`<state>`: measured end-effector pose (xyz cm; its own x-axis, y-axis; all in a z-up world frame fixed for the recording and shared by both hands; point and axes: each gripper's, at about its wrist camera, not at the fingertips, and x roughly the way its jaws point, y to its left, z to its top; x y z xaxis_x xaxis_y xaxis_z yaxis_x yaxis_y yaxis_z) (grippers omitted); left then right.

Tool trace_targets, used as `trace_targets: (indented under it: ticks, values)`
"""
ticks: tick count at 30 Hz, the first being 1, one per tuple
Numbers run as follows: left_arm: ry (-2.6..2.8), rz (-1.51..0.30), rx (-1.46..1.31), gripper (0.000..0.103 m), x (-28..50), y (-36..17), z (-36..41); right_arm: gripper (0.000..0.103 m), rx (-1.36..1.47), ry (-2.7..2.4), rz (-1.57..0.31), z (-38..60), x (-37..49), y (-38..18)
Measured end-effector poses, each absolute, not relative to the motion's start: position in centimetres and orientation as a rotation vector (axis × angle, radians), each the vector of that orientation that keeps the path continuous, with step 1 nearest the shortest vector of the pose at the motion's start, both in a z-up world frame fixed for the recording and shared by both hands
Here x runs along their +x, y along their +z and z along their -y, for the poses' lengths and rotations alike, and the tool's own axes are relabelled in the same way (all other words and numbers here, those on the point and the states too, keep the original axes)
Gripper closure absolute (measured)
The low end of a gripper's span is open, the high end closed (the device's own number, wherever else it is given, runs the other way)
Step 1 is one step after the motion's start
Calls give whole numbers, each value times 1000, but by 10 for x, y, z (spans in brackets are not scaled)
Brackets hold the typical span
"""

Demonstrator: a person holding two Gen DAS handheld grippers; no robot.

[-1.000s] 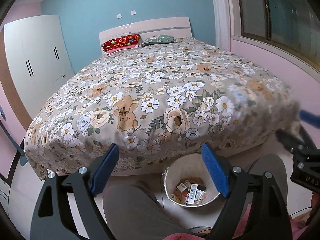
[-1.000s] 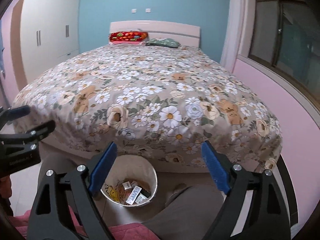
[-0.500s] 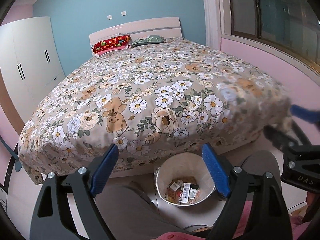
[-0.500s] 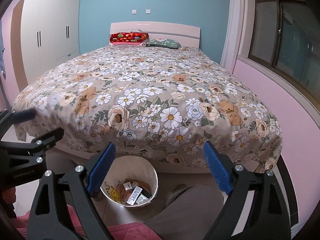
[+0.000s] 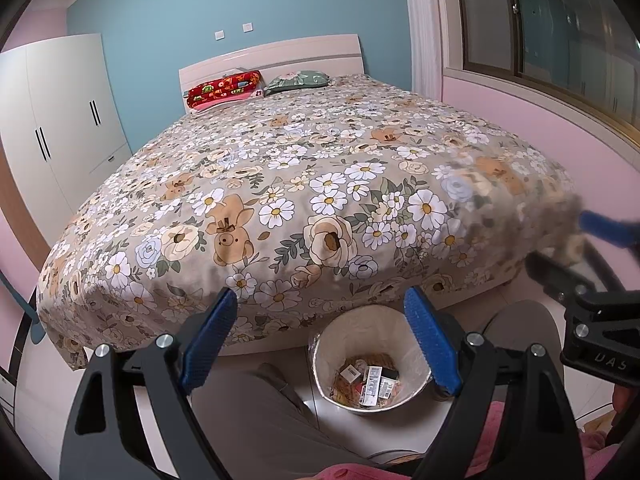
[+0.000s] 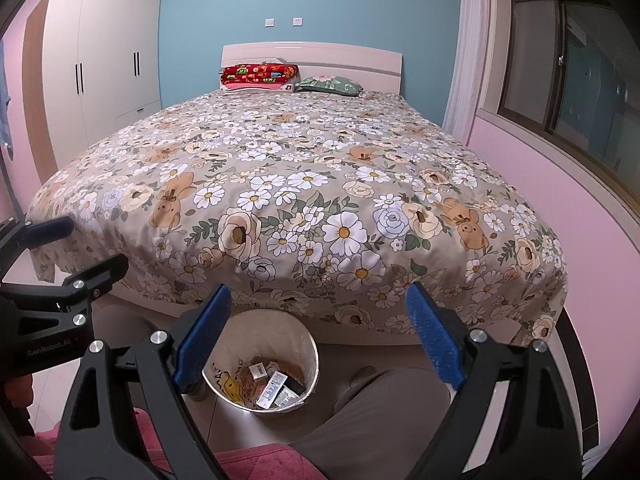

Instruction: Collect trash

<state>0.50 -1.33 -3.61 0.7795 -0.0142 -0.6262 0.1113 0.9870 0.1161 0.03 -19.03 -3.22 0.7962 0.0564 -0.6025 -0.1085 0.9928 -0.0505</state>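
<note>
Both grippers held over the trash bin (image 6: pixel 262 376) near the bed (image 6: pixel 300 200).
Left gripper (image 5: pixel 320 340) and right gripper (image 6: pixel 318 336): jaws wide apart, empty; left body reads "GenRobot.AI", box labels illegible.

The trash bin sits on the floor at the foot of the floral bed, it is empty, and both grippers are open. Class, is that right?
Not quite. The trash bin is not empty: the right wrist view shows small boxes and wrappers in it. The rest stands: it sits at the foot of the floral bed, and the left gripper and right gripper are open.
</note>
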Motion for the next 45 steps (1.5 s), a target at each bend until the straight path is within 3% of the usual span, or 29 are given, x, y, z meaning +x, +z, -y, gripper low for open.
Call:
trace_targets:
  ticks: [45]
  values:
    - [-91,-672,159,16,2,-37,14,16,-93,92,-670,184,2,-42]
